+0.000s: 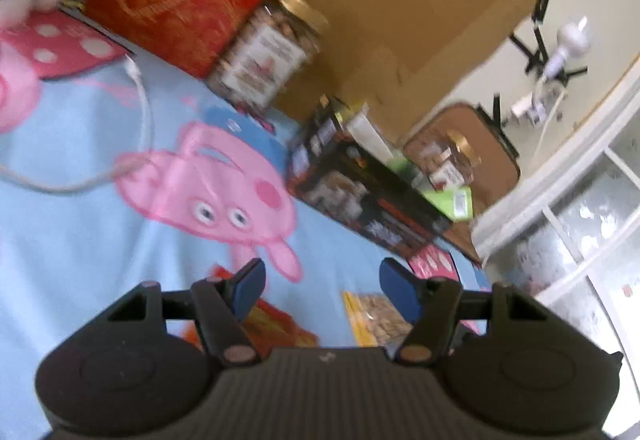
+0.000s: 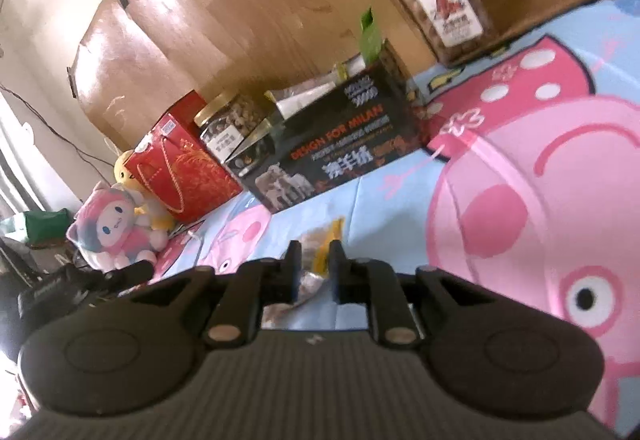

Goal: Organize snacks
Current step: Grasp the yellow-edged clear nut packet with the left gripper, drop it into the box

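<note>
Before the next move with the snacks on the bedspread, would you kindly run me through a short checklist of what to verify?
1. Right gripper has a snack between its jaws: ok, the yellow snack packet sits there.
2. Grip on that packet firm: cannot tell, contact is hidden and blurred.
3. Left gripper free: ok, jaws apart with nothing between them.
4. Next packets within view of the left gripper: ok, an orange packet and a yellow nut packet lie just below it.
5. Black box open to receive snacks: ok, flaps up with packets inside.
6. Picture sharp enough: not ok, both views are blurred.
</note>
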Available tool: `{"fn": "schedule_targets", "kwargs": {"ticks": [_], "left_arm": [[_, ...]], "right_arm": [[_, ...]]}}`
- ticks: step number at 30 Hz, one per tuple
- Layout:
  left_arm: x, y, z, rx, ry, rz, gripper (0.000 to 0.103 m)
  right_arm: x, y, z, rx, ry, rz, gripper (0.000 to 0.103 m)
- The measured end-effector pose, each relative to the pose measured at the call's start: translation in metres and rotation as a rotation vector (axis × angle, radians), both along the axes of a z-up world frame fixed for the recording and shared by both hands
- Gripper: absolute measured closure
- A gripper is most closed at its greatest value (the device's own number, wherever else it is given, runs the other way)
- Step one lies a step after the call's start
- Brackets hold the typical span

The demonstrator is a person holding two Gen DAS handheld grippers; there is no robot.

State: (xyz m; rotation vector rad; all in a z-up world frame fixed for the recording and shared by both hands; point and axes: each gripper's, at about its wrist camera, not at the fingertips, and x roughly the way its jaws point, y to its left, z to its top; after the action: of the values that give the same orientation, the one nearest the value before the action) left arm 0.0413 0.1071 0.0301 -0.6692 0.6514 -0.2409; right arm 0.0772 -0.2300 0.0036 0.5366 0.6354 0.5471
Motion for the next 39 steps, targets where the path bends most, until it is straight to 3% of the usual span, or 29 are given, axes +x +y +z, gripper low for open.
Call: {"fn": "schedule_targets", "kwargs": {"ticks": [1,2,5,11,13,15,19,21,27,34,39], "left_arm": [[0.002,-0.007,-0.001,0.001,0.006,-0.021,0.039],[0.003,-0.017,-0.002,0.011,0.009,-0.049,0.039],[0.008,-0.039,-0.005,0.054,0.02,-0.097,0.039],[0.019,-0.07,-0.014,0.103,0.063,-0.157,0.039],[0.021,-0.076,-0.02,0.093,0.078,-0.172,0.046],[0.02,-0.083,-0.022,0.098,0.073,-0.193,0.06],[0.016,-0.089,-0.023,0.124,0.064,-0.197,0.07],[0.013,-0.086,-0.019,0.097,0.061,-0.199,0.072],[0.023,-0.082,0.015,0.122,-0.028,-0.19,0.071],[0.083,-0.087,0.062,0.21,-0.119,-0.143,0.07],[0.13,-0.087,0.064,0.226,-0.1,-0.095,0.072]], "right_arm": [[-0.001,0.0,0.0,-0.008,-0.011,-0.005,0.059],[-0.004,0.0,0.001,-0.02,-0.035,-0.015,0.056],[-0.003,0.006,0.0,-0.085,-0.076,-0.023,0.053],[0.004,0.002,-0.018,-0.068,-0.012,0.014,0.049],[0.0,0.004,-0.017,-0.082,-0.024,0.044,0.053],[-0.001,0.006,-0.018,-0.077,-0.012,0.086,0.072],[-0.007,0.009,-0.017,-0.1,-0.027,0.099,0.079],[-0.012,0.011,-0.014,-0.113,-0.051,0.1,0.08],[-0.008,0.015,0.008,-0.089,-0.151,0.076,0.08],[0.043,0.033,0.043,-0.087,-0.26,0.019,0.08],[0.081,0.051,0.048,-0.114,-0.294,-0.019,0.077]]}}
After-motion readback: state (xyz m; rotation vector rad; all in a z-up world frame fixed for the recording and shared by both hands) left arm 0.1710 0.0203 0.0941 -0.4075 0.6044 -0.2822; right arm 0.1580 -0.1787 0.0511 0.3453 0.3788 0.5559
